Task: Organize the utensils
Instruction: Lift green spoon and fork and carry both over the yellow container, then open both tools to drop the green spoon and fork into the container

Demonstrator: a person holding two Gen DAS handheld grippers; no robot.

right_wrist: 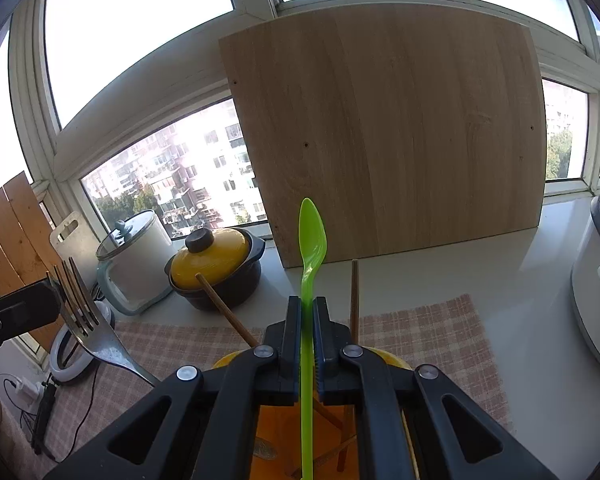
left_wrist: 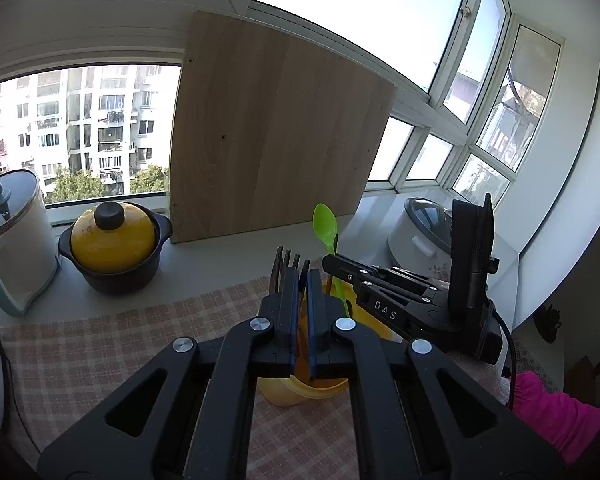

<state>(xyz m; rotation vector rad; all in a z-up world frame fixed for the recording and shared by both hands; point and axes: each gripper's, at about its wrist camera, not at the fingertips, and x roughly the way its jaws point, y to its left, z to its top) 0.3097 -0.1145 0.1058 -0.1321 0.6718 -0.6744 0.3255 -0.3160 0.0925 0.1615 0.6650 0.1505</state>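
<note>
Utensils here are a green spoon (right_wrist: pixel 311 240), a metal fork (right_wrist: pixel 85 320) and wooden chopsticks (right_wrist: pixel 354 296), all gathered at a yellow cup (left_wrist: pixel 300 394) that stands on the checked mat (left_wrist: pixel 100 344) on the counter (left_wrist: pixel 220 256). The chopsticks already stand in the cup, leaning apart against its rim, so that part looks done. The spoon is upright, bowl up, with its handle running down into the cup; the right gripper (right_wrist: pixel 307 320) has its jaws clamped on the handle just above the rim. Whether the handle tip rests on the cup's bottom cannot be told. The fork is tines-up beside the cup on its left; the left gripper (left_wrist: pixel 303 280) has its jaws drawn close together around the fork, and the tines (left_wrist: pixel 286 258) poke up past the pads. From the left wrist view the fork appears to sit over the cup's mouth, though how deep it goes is hidden by the jaws.

As a judgement, the task is well along: one kind of utensil is stowed, and two are held at the cup, each needing only to be lowered and let go. No other loose utensils show on the mat. A pot (left_wrist: pixel 114 246), a white lidded canister (left_wrist: pixel 12 240) and a leaning wooden board (left_wrist: pixel 276 136) stand behind, clear of the work.
</note>
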